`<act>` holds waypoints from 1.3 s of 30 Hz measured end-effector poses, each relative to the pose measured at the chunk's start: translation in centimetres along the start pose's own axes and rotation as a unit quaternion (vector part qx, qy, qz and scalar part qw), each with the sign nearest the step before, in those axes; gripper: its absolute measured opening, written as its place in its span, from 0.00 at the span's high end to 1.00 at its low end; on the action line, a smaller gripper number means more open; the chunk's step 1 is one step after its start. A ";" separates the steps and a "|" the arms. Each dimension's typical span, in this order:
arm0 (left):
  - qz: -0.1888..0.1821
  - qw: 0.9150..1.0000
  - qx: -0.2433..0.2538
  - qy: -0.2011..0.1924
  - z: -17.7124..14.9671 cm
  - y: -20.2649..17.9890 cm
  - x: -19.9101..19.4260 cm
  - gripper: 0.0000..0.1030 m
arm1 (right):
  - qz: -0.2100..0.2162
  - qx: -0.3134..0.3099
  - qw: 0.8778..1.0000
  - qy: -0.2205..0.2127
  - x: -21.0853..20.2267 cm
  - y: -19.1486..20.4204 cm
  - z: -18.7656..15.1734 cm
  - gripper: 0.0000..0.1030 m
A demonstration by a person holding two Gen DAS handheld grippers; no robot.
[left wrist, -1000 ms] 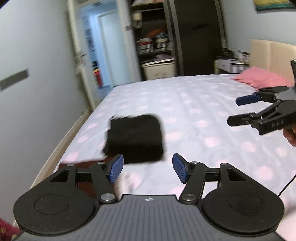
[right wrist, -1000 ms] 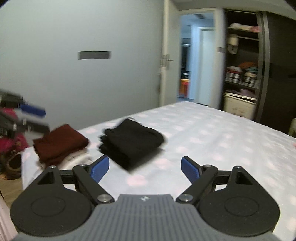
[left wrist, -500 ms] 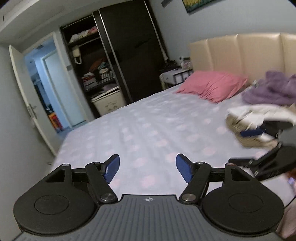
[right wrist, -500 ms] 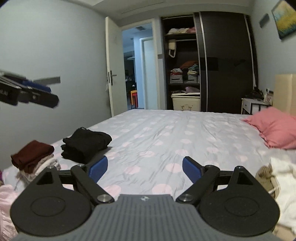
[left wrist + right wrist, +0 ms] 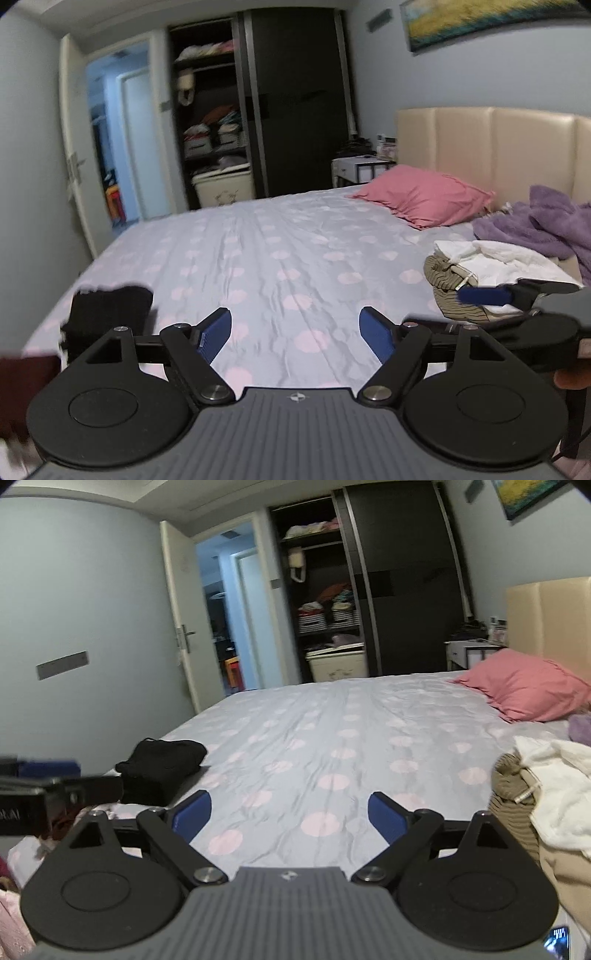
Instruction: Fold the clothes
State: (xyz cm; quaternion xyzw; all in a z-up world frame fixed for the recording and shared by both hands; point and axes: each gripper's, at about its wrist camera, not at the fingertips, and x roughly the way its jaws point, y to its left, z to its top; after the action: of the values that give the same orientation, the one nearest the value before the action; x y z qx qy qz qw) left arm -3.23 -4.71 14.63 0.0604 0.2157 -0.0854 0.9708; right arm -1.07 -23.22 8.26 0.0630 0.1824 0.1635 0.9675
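I am holding my left gripper [image 5: 295, 332] and right gripper [image 5: 290, 814] level over the bed [image 5: 280, 251], fingers spread and empty; unfolded clothes [image 5: 554, 794] are lying beside my right, folded black garment [image 5: 162, 762] left.

Partly cut lettering, seemingly "etAI", on the left gripper [image 5: 48, 775] body at the right wrist view's left edge; nothing else legible.

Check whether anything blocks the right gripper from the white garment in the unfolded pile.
Nothing visible does. The right gripper is open and empty, and the white garment lies just to its right, on top of the striped olive garment.
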 end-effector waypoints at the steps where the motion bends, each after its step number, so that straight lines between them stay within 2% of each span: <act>1: 0.002 1.000 -0.015 0.002 -0.5 0.5 -0.1 0.26 | -0.002 -0.001 1.000 0.002 -0.1 0.2 -0.4 0.09; 5: 0.005 0.998 -0.051 0.024 -2.6 2.4 1.0 0.26 | -0.018 -0.011 1.000 0.007 0.3 1.8 -2.1 0.09; 9: 0.041 0.997 -0.056 0.030 -4.6 3.5 2.8 0.26 | -0.041 -0.004 0.999 0.007 1.1 2.6 -3.7 0.09; 11: 0.042 0.996 -0.073 0.039 -5.5 4.0 3.7 0.26 | -0.053 -0.007 0.998 0.013 1.8 3.1 -4.4 0.09; 16: 0.047 0.992 -0.100 0.060 -7.0 4.5 5.8 0.26 | -0.057 -0.005 0.998 0.014 2.8 3.6 -5.2 0.09; 20: 0.069 0.988 -0.118 0.066 -7.4 4.6 6.8 0.26 | -0.058 -0.025 0.998 0.016 3.7 3.9 -5.2 0.09; 22: 0.066 0.989 -0.118 0.065 -7.6 4.5 7.2 0.26 | -0.056 -0.029 0.998 0.021 4.3 3.9 -5.1 0.08; 27: 0.057 0.988 -0.113 0.092 -8.0 4.5 8.8 0.26 | -0.057 -0.010 0.998 0.034 5.8 3.4 -5.0 0.08; 33: 0.072 0.988 -0.097 0.095 -8.0 4.5 9.1 0.26 | -0.053 0.000 0.998 0.045 6.4 3.4 -5.1 0.08; 39: 0.063 0.986 -0.113 0.110 -7.9 4.8 9.5 0.26 | -0.053 0.018 0.997 0.059 6.7 3.3 -5.1 0.08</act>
State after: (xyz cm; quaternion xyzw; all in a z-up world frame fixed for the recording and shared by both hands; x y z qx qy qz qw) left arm 2.95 -0.09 3.80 -0.0267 0.3252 0.0081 0.9452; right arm 1.94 -17.52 1.89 0.0611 0.2450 0.1120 0.9611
